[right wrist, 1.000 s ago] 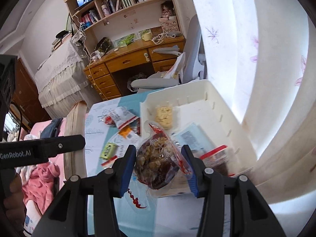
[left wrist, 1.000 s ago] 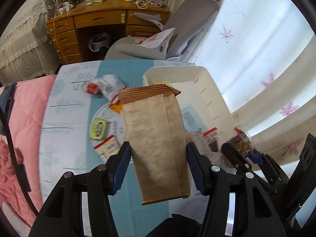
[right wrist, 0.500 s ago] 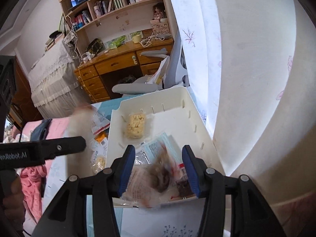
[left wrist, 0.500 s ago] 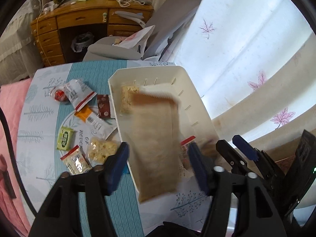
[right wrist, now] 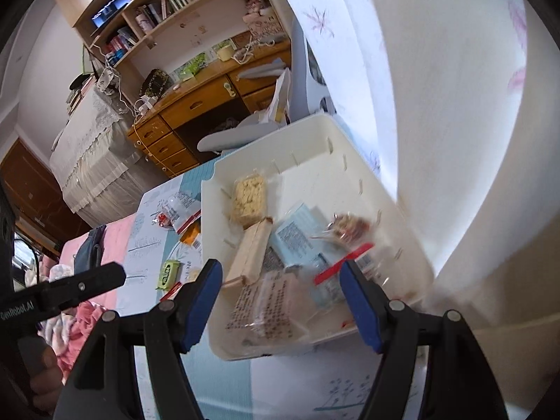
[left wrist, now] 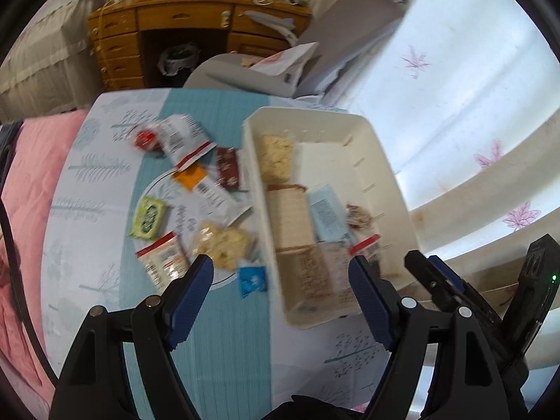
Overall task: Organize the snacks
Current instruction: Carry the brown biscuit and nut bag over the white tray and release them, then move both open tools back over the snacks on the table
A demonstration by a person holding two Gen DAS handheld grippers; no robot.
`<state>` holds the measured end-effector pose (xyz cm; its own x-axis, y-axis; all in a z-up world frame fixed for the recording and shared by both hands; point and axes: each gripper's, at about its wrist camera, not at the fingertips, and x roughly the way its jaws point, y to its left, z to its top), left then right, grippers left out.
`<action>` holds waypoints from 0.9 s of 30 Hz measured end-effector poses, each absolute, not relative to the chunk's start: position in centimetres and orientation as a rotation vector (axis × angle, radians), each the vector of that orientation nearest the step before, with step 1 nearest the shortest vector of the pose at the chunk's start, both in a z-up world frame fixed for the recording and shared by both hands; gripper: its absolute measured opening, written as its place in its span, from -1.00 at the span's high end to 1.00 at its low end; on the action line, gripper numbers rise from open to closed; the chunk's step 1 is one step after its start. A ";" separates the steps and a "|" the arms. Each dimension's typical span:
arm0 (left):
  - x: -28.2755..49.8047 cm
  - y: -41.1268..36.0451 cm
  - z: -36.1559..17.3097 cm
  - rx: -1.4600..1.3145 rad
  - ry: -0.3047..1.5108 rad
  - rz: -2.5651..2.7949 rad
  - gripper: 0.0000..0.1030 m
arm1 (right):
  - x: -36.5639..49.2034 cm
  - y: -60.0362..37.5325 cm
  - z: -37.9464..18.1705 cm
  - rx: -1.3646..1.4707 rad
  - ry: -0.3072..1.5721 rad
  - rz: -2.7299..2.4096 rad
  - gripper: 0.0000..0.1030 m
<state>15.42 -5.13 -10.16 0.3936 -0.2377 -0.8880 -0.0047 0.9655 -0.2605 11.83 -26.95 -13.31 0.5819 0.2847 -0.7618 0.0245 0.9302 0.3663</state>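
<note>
Left hand-held gripper (left wrist: pixel 280 278): jaws wide apart, just been opening, gripping nothing, above the near end of the white bin (left wrist: pixel 385 161). Right hand-held gripper (right wrist: pixel 280 288): likewise spread, just been opening, empty, over the same bin. In the bin: brown paper packet (left wrist: pixel 288 218), light-blue packet (left wrist: pixel 327 210), clear bag of mixed snacks (right wrist: pixel 350 227), pale cracker pack (left wrist: pixel 276 157). On the table (left wrist: pixel 224 343) left of the bin: green packet (left wrist: pixel 148 214), blue sachet (left wrist: pixel 252 280), other loose snacks.
</note>
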 end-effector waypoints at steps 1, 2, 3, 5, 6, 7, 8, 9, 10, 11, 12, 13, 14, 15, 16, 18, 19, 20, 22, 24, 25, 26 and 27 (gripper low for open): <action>15.1 -4.3 -10.3 -0.240 1.162 -0.141 -0.52 | 11.9 -26.6 -13.4 0.366 0.949 0.156 -0.36; 14.7 -3.6 -10.4 -0.242 1.165 -0.135 -0.52 | 11.7 -26.2 -13.5 0.376 0.956 0.155 -0.36; 14.3 -2.6 -10.5 -0.246 1.170 -0.128 -0.52 | 11.5 -25.7 -13.6 0.382 0.961 0.152 -0.37; 13.8 -1.2 -10.9 -0.251 1.180 -0.123 -0.52 | 11.1 -24.6 -13.8 0.387 0.969 0.144 -0.37; 13.4 -0.2 -11.0 -0.251 1.188 -0.121 -0.52 | 10.8 -24.0 -13.9 0.388 0.973 0.140 -0.37; 13.2 0.3 -11.2 -0.250 1.192 -0.120 -0.52 | 10.5 -23.3 -13.9 0.391 0.978 0.136 -0.37; 12.9 1.1 -11.3 -0.245 1.199 -0.121 -0.52 | 10.3 -22.6 -14.0 0.395 0.982 0.130 -0.37; 12.6 2.1 -11.4 -0.237 1.206 -0.124 -0.52 | 10.0 -21.9 -14.0 0.400 0.984 0.127 -0.37; 12.5 2.6 -11.4 -0.232 1.209 -0.125 -0.52 | 9.9 -21.3 -14.1 0.404 0.986 0.126 -0.37; 12.2 3.5 -11.5 -0.223 1.215 -0.128 -0.53 | 9.6 -20.4 -14.1 0.408 0.987 0.120 -0.37; 12.0 4.5 -11.5 -0.215 1.220 -0.133 -0.53 | 9.3 -19.6 -14.0 0.412 0.984 0.114 -0.37; 11.9 5.2 -11.6 -0.209 1.225 -0.138 -0.54 | 9.0 -18.9 -14.1 0.418 0.982 0.108 -0.37; 11.8 5.8 -11.6 -0.201 1.229 -0.142 -0.55 | 8.7 -18.1 -14.0 0.426 0.981 0.101 -0.37; 11.7 6.8 -11.7 -0.189 1.234 -0.150 -0.56 | 8.5 -17.3 -14.0 0.432 0.980 0.093 -0.37; 11.7 7.5 -11.7 -0.178 1.237 -0.157 -0.56 | 8.2 -16.6 -14.1 0.436 0.978 0.085 -0.37; 11.6 8.6 -11.8 -0.156 1.242 -0.171 -0.57 | 7.6 -15.0 -14.1 0.443 0.972 0.060 -0.37; 11.7 9.3 -11.9 -0.144 1.246 -0.178 -0.57 | 7.4 -14.3 -14.2 0.446 0.970 0.046 -0.37; 11.8 9.9 -12.0 -0.134 1.251 -0.186 -0.57 | 7.2 -13.5 -14.3 0.449 0.968 0.028 -0.37; 12.1 11.4 -12.3 -0.113 1.258 -0.209 -0.57 | 6.8 -12.3 -14.6 0.456 0.962 -0.007 -0.37; 12.5 12.2 -12.4 -0.093 1.258 -0.225 -0.58 | 6.4 -10.8 -14.9 0.465 0.951 -0.048 -0.37; 12.7 12.8 -12.5 -0.077 1.257 -0.236 -0.58 | 6.2 -10.3 -15.0 0.468 0.946 -0.065 -0.37; 12.9 13.1 -12.6 -0.066 1.257 -0.243 -0.59 | 5.9 -9.5 -15.1 0.471 0.936 -0.090 -0.37; 13.2 13.4 -12.7 -0.056 1.255 -0.252 -0.61 | 5.7 -9.1 -15.2 0.473 0.928 -0.106 -0.37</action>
